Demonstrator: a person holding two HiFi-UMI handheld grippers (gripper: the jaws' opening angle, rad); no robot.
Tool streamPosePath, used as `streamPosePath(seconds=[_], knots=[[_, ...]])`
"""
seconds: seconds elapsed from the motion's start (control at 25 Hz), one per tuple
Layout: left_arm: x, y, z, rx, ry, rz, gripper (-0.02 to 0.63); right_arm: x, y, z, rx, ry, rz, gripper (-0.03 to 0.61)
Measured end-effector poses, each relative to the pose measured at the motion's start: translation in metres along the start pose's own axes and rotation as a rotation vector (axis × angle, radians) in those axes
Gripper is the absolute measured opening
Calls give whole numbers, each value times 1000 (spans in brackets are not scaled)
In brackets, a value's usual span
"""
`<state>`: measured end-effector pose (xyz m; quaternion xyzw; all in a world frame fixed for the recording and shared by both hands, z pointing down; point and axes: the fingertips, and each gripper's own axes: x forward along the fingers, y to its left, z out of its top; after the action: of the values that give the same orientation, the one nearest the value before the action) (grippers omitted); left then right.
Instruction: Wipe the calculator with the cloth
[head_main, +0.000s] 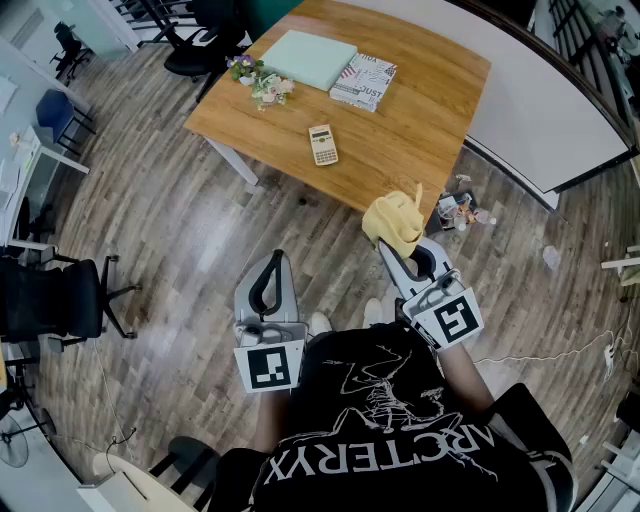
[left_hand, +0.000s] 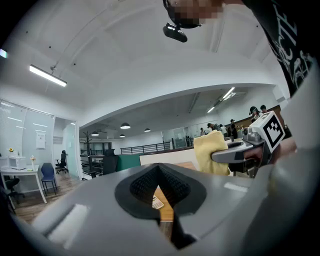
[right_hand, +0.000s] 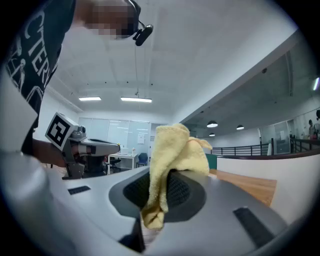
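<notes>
Approach stage, no wiping yet. Yellow cloth (head_main: 393, 222) pinched in right gripper (head_main: 398, 250); left gripper (head_main: 272, 264) closed, empty. At twelve o'clock, well apart: calculator (head_main: 322, 144) on wooden table (head_main: 420, 120). Next, likely: reach forward, lower cloth onto calculator.

Nubbly terry cloth (head_main: 393, 222) at centre right; a smooth wood-grain table (head_main: 425, 110) at upper centre; glossy plank flooring (head_main: 170, 240) at left.

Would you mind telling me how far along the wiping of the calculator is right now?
Done: the yellow cloth is clamped in the right gripper. In hand: both grippers are short of the table, the left gripper shut and empty. Left: the calculator lies on the table, away from the cloth, not yet wiped.
</notes>
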<state>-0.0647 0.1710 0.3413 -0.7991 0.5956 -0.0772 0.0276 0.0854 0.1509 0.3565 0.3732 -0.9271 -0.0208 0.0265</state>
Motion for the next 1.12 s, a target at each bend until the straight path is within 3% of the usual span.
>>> streamPosePath(seconds=[0.68, 0.92, 1.12], knots=[[15, -9, -4, 9, 17, 7, 9, -4, -16, 1, 6, -24, -11, 52], [33, -29, -14, 2, 43, 46, 9, -13, -42, -14, 8, 4, 25, 52], [50, -18, -16, 22, 58, 108, 9, -6, -69, -28, 21, 20, 49, 52]])
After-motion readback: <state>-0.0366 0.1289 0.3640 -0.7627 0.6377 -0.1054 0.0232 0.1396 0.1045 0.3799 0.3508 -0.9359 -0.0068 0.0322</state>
